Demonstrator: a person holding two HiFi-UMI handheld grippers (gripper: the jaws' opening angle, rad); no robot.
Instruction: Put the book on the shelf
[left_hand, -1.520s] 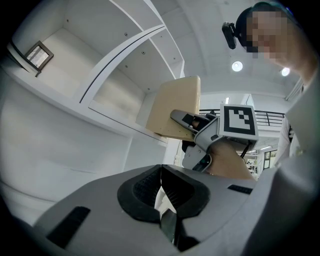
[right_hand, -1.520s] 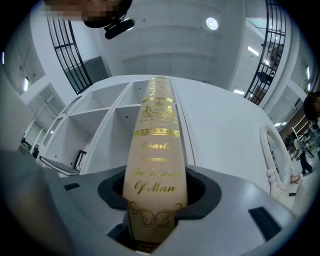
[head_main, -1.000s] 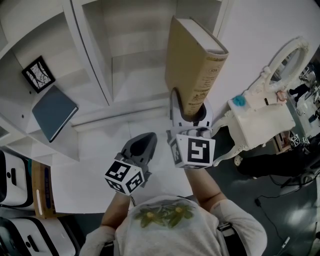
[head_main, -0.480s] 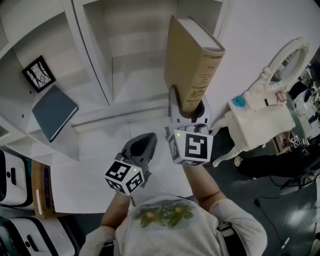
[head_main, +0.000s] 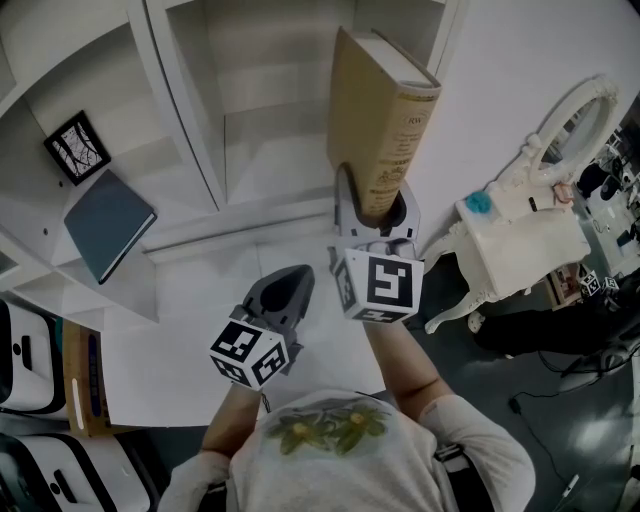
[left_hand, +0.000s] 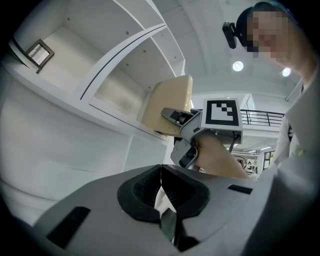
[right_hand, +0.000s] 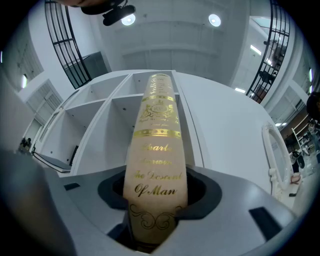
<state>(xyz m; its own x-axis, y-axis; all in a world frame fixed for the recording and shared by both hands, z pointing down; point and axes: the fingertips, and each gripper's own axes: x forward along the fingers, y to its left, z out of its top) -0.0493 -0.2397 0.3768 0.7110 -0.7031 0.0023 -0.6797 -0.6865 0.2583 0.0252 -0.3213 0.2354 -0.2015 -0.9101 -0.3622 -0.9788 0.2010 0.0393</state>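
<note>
A thick tan book (head_main: 380, 120) with gold lettering on its spine (right_hand: 156, 150) stands upright in my right gripper (head_main: 375, 215), which is shut on its lower end. It is held in front of the white shelf unit (head_main: 215, 120), near the right-hand compartments. In the left gripper view the book (left_hand: 167, 105) and the right gripper's marker cube (left_hand: 222, 114) show ahead, against the shelf's edge. My left gripper (head_main: 285, 290) hangs lower and to the left, shut with nothing between its jaws (left_hand: 165, 200).
A dark blue book (head_main: 108, 222) lies flat in a left compartment beside a small framed picture (head_main: 77, 148). A white ornate dressing table with an oval mirror (head_main: 525, 225) stands to the right. White cases (head_main: 30, 350) sit at lower left.
The right gripper has carried the book slightly up and to the left, closer to the shelf. The left gripper has stayed still.
</note>
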